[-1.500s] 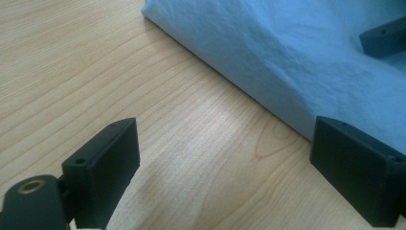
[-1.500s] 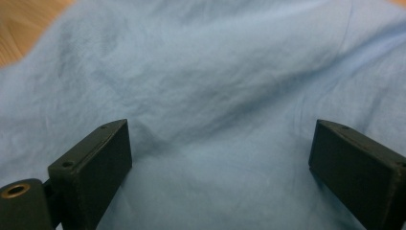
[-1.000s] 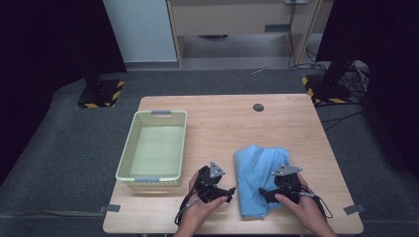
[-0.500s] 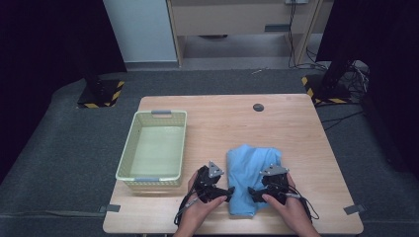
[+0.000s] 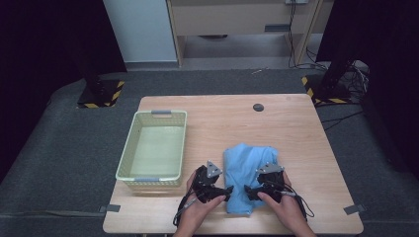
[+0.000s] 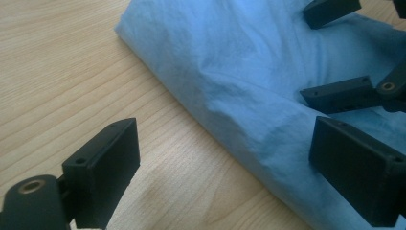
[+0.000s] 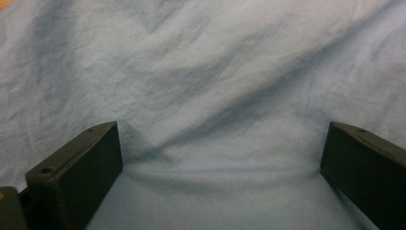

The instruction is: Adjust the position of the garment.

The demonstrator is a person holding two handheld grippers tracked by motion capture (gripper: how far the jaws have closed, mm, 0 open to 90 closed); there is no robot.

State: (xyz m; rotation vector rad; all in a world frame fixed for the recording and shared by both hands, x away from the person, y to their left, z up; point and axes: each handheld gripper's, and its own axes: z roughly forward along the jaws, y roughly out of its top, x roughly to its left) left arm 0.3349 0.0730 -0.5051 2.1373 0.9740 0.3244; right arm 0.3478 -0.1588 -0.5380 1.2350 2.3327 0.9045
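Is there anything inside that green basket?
No, the green basket sits empty; the blue cloth lies on the table beside it.

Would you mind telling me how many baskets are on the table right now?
1. The pale green basket stands on the left half of the table, left of the blue cloth and just beyond the left gripper. Nothing seems to hide another.

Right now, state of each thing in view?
Blue cloth: folded, flat on the table.
Basket: upright, empty.
Left claw: open, straddling the cloth's edge.
Right claw: open over the cloth.
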